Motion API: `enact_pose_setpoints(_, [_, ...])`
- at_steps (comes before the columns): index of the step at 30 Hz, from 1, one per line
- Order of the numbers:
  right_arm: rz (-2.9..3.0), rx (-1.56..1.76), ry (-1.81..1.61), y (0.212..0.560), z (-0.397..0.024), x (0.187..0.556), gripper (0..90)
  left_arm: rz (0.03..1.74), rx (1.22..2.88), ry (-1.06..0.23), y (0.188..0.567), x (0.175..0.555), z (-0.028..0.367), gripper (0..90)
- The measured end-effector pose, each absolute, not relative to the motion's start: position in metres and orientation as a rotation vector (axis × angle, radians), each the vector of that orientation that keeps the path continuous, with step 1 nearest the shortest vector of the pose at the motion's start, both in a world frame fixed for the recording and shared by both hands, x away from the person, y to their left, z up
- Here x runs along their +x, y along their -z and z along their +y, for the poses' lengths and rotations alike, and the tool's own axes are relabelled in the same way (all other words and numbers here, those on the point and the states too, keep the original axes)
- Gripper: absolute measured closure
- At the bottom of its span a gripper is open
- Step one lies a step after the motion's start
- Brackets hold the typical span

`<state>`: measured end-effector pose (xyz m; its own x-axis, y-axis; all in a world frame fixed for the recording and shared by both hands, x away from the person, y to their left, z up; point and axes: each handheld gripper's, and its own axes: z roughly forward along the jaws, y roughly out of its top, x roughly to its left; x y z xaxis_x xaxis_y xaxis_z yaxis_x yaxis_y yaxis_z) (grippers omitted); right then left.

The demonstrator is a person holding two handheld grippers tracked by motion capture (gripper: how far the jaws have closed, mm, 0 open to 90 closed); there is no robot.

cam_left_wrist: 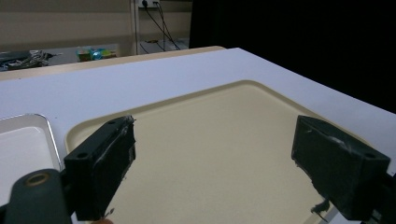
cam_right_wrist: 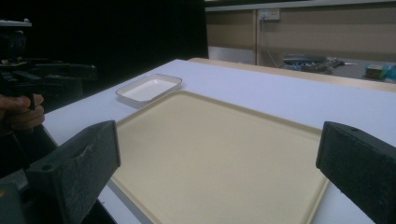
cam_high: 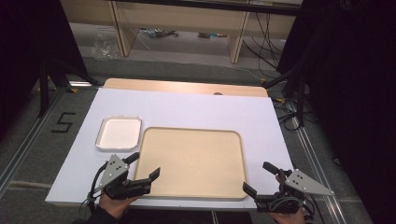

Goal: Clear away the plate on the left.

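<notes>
A wide, shallow beige plastic tray (cam_high: 191,163) with rounded corners and a raised rim is lying flat and empty on the white surface (cam_high: 187,109), close to the near edge. Just beside its far left corner a small white rectangular dish with a metal-looking rim (cam_high: 119,132) is sitting, a narrow gap between them.

The left gripper (cam_high: 144,169) is hovering at the tray's near left corner, its fingers (cam_left_wrist: 105,163) standing wide apart with nothing between them. The right gripper (cam_high: 260,178) is waiting at the near right corner, its fingers (cam_right_wrist: 79,168) likewise spread and empty, pointing across the tray toward the dish.

The tray is probably going to handle as a light, stiff, fairly slick thing: too broad for one grip and likely to tilt if lifted from one side. The sensible hold appears to be the raised rim, one gripper pinching each short side or near corner so that it is rising level. The dish looks light and rigid too, with a thin lip to pinch.
</notes>
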<state>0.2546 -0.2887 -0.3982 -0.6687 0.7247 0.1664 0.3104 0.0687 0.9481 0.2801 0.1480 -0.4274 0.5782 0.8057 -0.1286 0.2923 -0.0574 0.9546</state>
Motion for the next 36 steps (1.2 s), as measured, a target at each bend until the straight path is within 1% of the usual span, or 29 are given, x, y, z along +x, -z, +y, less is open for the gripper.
enact_pose_setpoints(23, [1.994,1.012,-1.607,0.398,-0.291,0.256,0.3,0.989,1.634,-0.563,0.429,0.294,0.16,13.5])
enact_pose_setpoints(29, [1.997,1.01,-1.609,0.399,-0.291,0.256,0.3,1.027,1.642,-0.553,0.43,0.303,0.166,13.6])
enact_pose_setpoints(36, [1.996,1.005,-1.607,0.399,-0.291,0.257,0.3,1.087,1.621,-0.584,0.427,0.316,0.182,14.0])
